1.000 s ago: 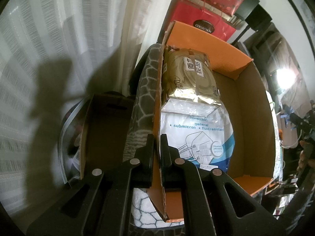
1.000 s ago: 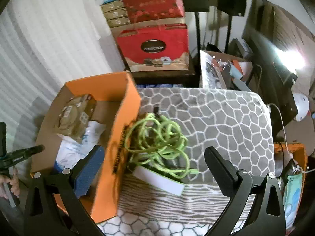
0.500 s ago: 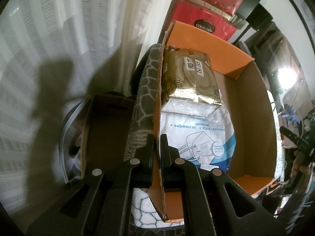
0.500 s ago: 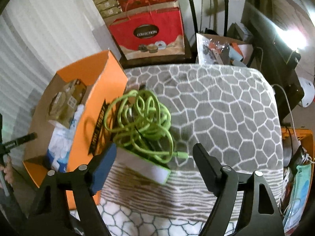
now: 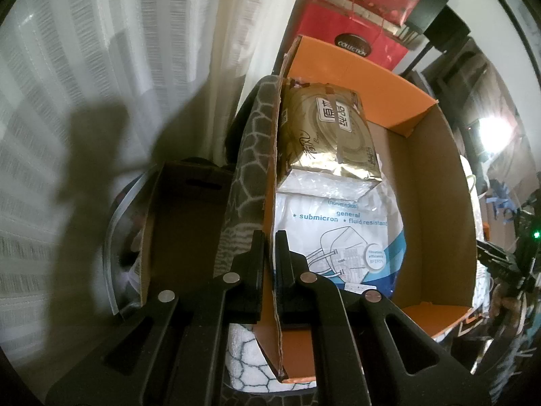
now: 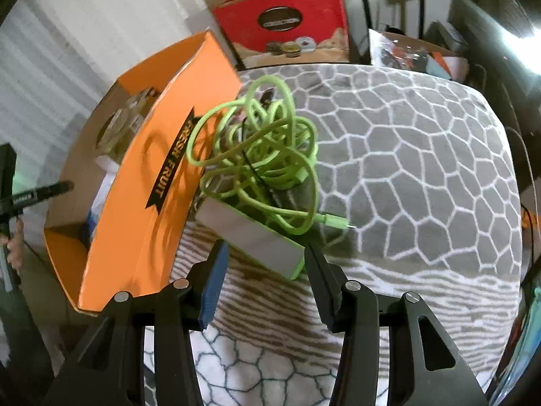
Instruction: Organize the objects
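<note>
The left gripper (image 5: pixel 269 243) is clamped on the near side wall of the orange cardboard box (image 5: pixel 436 182), which holds a white mask packet (image 5: pixel 341 233) and, beyond it, a gold foil pack (image 5: pixel 324 135). The right gripper (image 6: pixel 265 257), jaws just closing, straddles without touching a flat grey green-edged block (image 6: pixel 250 237) under a tangled lime-green cable (image 6: pixel 260 155), beside the box on a grey honeycomb-patterned blanket (image 6: pixel 422 155)

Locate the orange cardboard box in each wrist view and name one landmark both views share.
Left wrist: the orange cardboard box fills centre and right, seen from above; the left gripper is shut on its near wall.
Right wrist: the same box sits left of centre, its FRESH FRUIT side facing the camera.
Shared landmark: the red gift bag behind the box, near the top of both views.
</note>
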A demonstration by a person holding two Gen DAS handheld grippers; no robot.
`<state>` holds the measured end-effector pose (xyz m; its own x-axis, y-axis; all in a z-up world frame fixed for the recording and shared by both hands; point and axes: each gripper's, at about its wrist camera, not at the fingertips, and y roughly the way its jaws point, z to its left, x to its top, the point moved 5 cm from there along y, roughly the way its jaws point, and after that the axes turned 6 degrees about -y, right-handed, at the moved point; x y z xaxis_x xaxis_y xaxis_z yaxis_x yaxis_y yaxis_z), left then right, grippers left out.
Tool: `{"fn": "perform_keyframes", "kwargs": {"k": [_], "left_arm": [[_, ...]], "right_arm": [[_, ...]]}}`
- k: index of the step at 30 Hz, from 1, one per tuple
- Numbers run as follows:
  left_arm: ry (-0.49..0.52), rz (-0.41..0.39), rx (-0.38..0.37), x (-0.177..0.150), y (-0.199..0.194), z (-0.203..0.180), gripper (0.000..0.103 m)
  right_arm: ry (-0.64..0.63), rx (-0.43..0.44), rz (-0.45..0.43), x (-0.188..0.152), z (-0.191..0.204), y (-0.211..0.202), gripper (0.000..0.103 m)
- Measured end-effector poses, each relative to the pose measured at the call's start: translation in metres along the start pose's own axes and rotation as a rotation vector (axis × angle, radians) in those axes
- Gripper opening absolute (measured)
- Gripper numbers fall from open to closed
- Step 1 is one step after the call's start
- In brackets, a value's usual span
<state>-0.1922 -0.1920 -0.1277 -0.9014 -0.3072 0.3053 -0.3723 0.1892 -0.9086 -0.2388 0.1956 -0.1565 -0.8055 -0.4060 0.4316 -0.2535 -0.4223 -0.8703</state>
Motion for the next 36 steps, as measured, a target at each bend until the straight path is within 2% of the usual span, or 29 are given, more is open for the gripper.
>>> {"fn": "perform_keyframes", "kwargs": {"k": [10, 17, 23, 24, 26, 29, 31, 34, 36], "left_arm": [[-0.002, 0.001, -0.001, 0.0, 0.001, 0.001, 0.005], [-0.005, 0.001, -0.003, 0.001, 0.001, 0.001, 0.005], [-0.005, 0.0, -0.002, 0.0, 0.0, 0.001, 0.005], [-0.005, 0.0, -0.002, 0.0, 0.001, 0.001, 0.005], [-0.004, 0.0, -0.002, 0.0, 0.0, 0.002, 0.005], [-0.006, 0.001, -0.005, -0.001, 0.0, 0.002, 0.005], [-0.008, 0.001, -0.006, 0.0, 0.001, 0.001, 0.005], [-0.007, -0.001, -0.004, 0.0, 0.001, 0.001, 0.005], [-0.009, 0.0, -0.005, -0.001, 0.001, 0.001, 0.005]], "right_arm": [[-0.238, -0.06, 0.068, 0.014, 0.027, 0.018, 0.051], [-0.354, -0.079, 0.144, 0.014, 0.036, 0.038, 0.053], [-0.423, -0.148, 0.194, 0.01, 0.041, 0.049, 0.053], [-0.412, -0.148, 0.195, 0.01, 0.04, 0.047, 0.055], [-0.351, -0.16, 0.194, 0.01, 0.036, 0.043, 0.067], [-0.178, -0.187, 0.159, 0.008, 0.021, 0.029, 0.084], [-0.095, -0.187, 0.126, 0.006, 0.015, 0.023, 0.087], [0.015, -0.171, 0.075, 0.001, 0.007, 0.018, 0.099], [0.064, -0.159, 0.039, 0.0, 0.005, 0.016, 0.1]]}}
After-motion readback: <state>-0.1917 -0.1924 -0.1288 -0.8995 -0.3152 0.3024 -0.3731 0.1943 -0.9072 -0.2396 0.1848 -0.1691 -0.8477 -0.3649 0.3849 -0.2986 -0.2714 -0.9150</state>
